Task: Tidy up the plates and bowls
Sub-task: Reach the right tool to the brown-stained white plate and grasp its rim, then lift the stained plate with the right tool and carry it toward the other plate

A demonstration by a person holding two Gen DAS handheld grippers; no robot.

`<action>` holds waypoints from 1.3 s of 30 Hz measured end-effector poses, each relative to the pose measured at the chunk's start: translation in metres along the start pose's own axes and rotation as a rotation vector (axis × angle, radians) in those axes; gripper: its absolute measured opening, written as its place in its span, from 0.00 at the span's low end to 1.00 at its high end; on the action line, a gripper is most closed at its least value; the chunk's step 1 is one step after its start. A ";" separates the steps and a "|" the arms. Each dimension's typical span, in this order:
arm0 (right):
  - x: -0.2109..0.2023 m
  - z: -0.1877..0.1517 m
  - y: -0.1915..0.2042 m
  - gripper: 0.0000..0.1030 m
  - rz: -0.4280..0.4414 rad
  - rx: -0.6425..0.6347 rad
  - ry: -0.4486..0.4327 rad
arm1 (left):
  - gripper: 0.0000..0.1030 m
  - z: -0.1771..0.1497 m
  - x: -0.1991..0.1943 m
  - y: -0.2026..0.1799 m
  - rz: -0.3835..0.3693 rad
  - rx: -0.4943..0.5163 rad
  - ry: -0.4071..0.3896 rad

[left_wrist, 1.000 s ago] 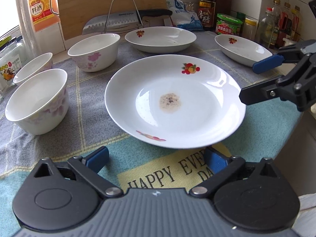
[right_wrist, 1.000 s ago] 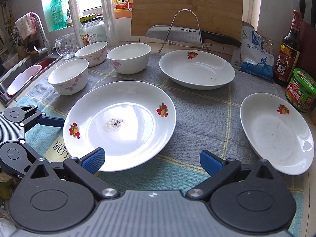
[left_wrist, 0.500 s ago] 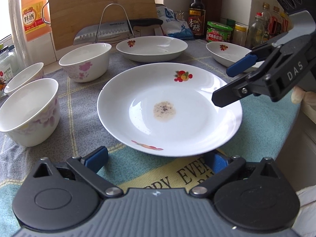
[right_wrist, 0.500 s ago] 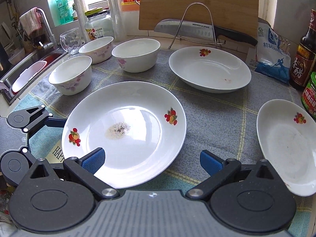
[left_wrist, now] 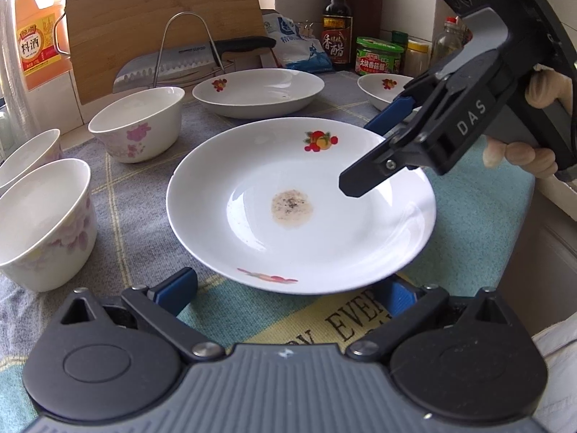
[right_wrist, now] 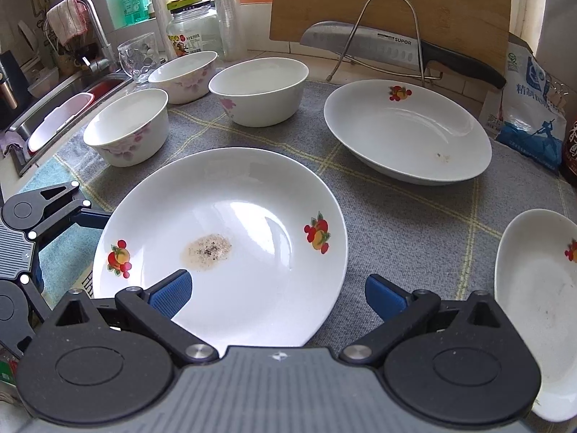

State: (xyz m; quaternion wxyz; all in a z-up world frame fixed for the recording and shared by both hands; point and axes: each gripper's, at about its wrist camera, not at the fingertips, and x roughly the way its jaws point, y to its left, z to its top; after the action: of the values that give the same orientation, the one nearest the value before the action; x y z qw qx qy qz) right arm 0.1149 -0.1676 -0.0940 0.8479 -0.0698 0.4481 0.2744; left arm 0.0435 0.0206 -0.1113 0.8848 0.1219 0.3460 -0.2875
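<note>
the big plate (right_wrist: 230, 238) is hard, slippery and breakable, so pinch its near rim; both grippers' jaws are apart.

A home kitchen. In the right wrist view a sink (right_wrist: 57, 108) with a tap (right_wrist: 95, 32) sits at 10 o'clock, a knife (right_wrist: 389, 48) and cutting board (right_wrist: 389, 0) at 12. Sauce bottles (left_wrist: 337, 32) and jars (left_wrist: 378, 56) crowd the desk's (left_wrist: 144, 195) far edge.

bright daylight, back-left | plate (right_wrist: 252, 216) glare | sharp | fisheye-bent edges
</note>
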 end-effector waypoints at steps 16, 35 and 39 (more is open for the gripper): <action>0.026 0.020 -0.016 1.00 0.145 0.040 0.062 | 1.00 0.003 0.004 0.009 -0.084 0.073 -0.017; 0.036 0.041 -0.022 1.00 0.180 0.070 0.135 | 0.99 0.006 0.005 0.011 -0.105 0.154 -0.017; 0.037 0.045 -0.020 1.00 0.200 0.048 0.168 | 0.99 0.005 0.004 0.012 -0.107 0.167 -0.017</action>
State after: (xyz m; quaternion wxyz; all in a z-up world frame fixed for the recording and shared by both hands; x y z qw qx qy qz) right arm 0.1746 -0.1530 -0.0996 0.7774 -0.0271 0.5287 0.3398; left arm 0.0558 0.0267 -0.1097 0.8578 0.1739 0.3194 -0.3633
